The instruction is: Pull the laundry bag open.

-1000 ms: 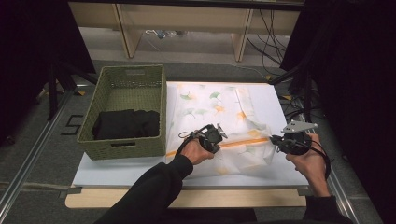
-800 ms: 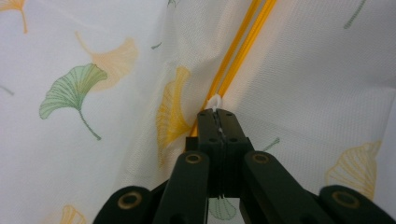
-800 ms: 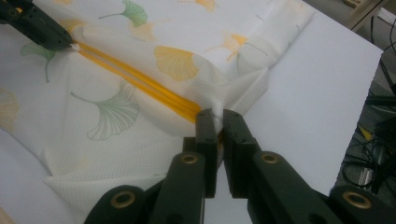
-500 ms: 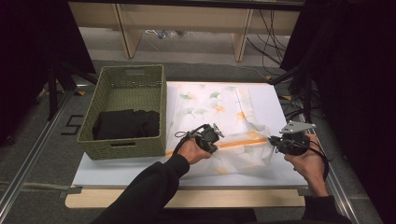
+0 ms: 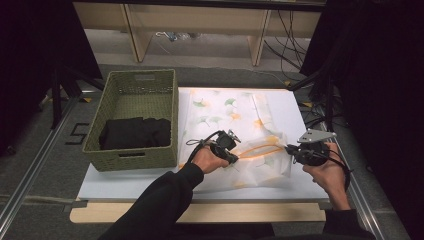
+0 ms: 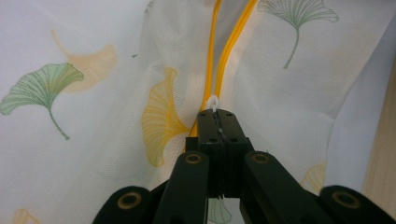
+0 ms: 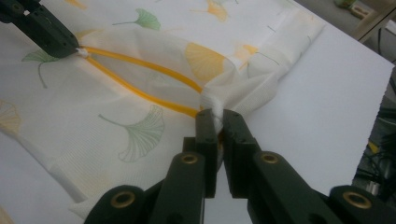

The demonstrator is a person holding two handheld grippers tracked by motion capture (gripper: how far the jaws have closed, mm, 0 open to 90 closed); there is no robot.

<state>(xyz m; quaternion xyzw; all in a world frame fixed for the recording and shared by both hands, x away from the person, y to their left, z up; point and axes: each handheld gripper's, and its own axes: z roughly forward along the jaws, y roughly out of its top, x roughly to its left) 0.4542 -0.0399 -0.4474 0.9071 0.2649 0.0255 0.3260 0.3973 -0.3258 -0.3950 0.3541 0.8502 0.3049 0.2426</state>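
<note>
A white mesh bag (image 5: pixel 220 112) printed with ginkgo leaves lies flat on the white table (image 5: pixel 307 117). Its orange zipper (image 7: pixel 140 65) is partly open, with the two tracks spread apart. My left gripper (image 6: pixel 217 114) is shut on the white zipper pull (image 6: pixel 213 101) at the point where the tracks meet. It also appears in the high view as the left gripper (image 5: pixel 236 155) and at the far left of the right gripper view as the left gripper (image 7: pixel 74 49). My right gripper (image 7: pixel 215 116) is shut on the bunched fabric at the zipper's other end, near the bag's right edge (image 5: pixel 289 149).
A green woven basket (image 5: pixel 141 79) stands left of the bag and holds a folded black cloth (image 5: pixel 134 132). A bare white strip of table lies to the right of the bag. The wooden front edge (image 5: pixel 200 212) runs below, and cables hang off the right side.
Both grippers keep their holds. The left gripper has edged slightly left with the zipper pull, and the right hand has shifted only a little.
</note>
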